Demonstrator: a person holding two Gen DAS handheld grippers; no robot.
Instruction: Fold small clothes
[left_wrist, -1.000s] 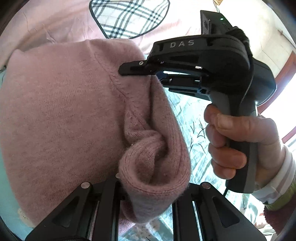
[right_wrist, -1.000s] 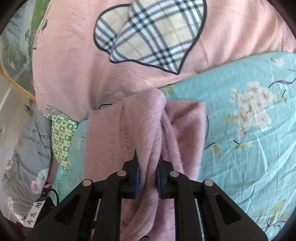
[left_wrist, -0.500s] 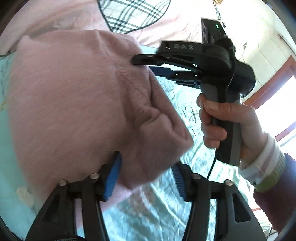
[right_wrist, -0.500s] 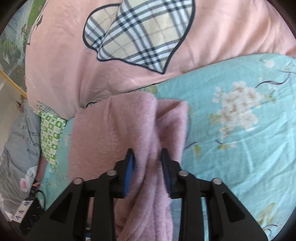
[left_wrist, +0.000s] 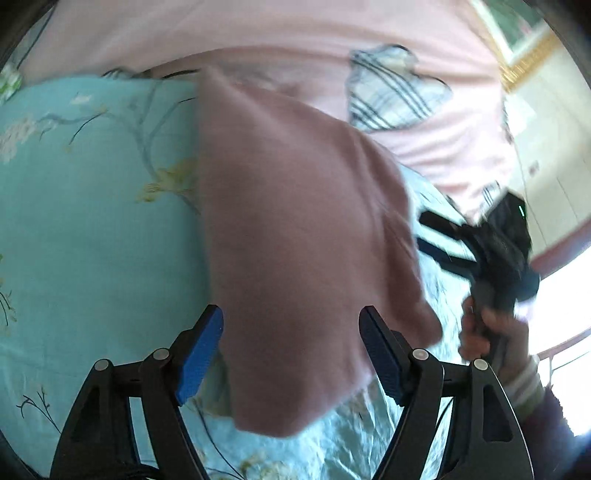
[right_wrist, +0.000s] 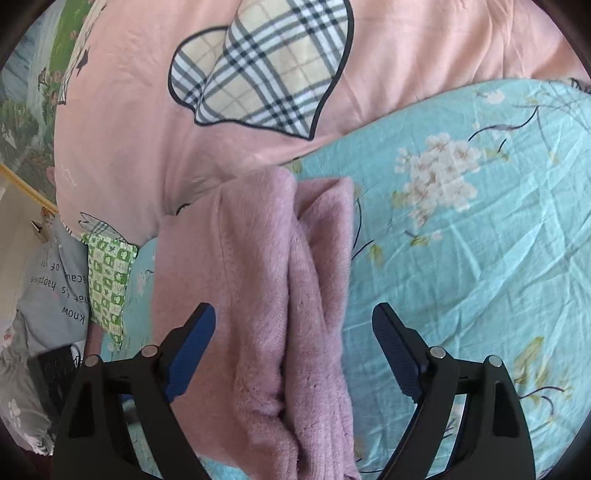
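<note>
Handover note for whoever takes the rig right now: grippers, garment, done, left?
Left hand-held gripper: jaws just opened, pads clear of the fuzzy mauve-pink knit garment, which lies between them.
Right hand-held gripper: also just opened, garment between the jaws, not pinched.
Garment: lying folded on the turquoise floral bedsheet, beside the pink quilt with the plaid heart.
Done: fold laid down, both grips released.
Left: probably check edges, smooth or fold again.

Pink knit (right_wrist: 258, 295) lies folded; jaws apart
</note>
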